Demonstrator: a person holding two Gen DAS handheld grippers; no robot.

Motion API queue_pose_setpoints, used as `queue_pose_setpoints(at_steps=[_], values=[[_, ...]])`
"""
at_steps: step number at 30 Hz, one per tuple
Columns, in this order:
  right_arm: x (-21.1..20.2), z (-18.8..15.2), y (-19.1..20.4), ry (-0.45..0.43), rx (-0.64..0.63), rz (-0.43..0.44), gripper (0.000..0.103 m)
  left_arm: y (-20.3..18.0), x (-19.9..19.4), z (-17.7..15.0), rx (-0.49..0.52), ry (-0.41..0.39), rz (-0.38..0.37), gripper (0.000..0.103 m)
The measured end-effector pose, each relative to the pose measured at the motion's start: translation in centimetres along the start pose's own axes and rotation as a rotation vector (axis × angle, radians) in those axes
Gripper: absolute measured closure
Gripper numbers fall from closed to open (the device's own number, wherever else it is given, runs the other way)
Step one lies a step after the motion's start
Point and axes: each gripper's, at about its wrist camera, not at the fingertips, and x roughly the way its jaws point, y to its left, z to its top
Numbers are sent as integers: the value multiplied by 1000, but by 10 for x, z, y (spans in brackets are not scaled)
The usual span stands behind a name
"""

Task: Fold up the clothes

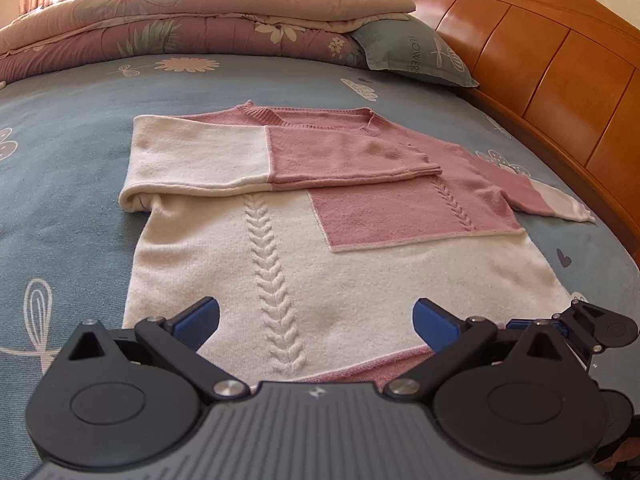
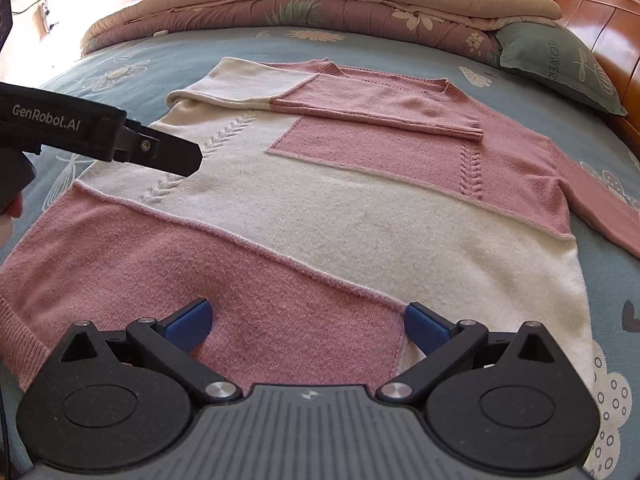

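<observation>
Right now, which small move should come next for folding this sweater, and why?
Probably take the right gripper, open and empty, toward the right sleeve: it lies spread on the bed, while the left sleeve is folded across the sweater.

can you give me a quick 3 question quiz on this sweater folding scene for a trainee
1. True or false: both sleeves of the pink and cream sweater are already folded across its chest.
2. Which gripper holds fabric? A) left gripper B) right gripper C) neither
3. Fill in: the folded quilt lies at the far side of the bed, beside a pillow printed with the word ____.

Key
1. False: only the folded sleeve lies across the chest; the other sleeve lies spread out on the bedsheet.
2. C: both sets of jaws stand open.
3. FLOWERS
</observation>
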Motion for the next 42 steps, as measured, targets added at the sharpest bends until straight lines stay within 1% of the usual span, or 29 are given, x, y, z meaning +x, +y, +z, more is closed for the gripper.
queue_pose_setpoints(at_steps=[4,7,10,12,15,16,21,27,31,33,35,37,40,42], values=[[-25,-18,-11,24,42,-27,0,-1,2,0,-21,9,-41,1],[-49,-26,-25,-27,69,-82,0,-3,6,-3,-28,28,-38,1],[-58,-32,-49,-18,131,-124,0,-7,11,-6,-16,40,-31,1],[-58,-38,-61,0,178,-134,0,-10,13,-7,-7,47,-30,1],[-52,-54,-75,39,260,-92,0,-13,19,-10,7,63,-22,1],[-52,-60,-76,24,266,-96,0,-13,21,-12,10,69,-19,1],[-52,-65,-73,15,248,-120,0,-18,25,-15,39,74,1,1],[-53,-73,-70,-31,215,-146,0,-19,26,-16,57,72,10,1],[-55,-67,-68,-6,224,-158,0,-20,27,-16,65,72,13,1],[-59,-62,-63,-33,218,-139,0,-20,27,-16,66,73,14,1],[-63,-53,-53,-77,184,-102,0,-21,27,-16,71,73,17,1],[-61,-44,-43,-95,147,-77,0,-22,28,-16,75,73,19,1],[-49,-33,-27,-90,90,-57,0,-22,28,-16,79,73,21,1],[-39,-33,-21,-47,59,-65,0,-22,27,-16,78,73,19,1]])
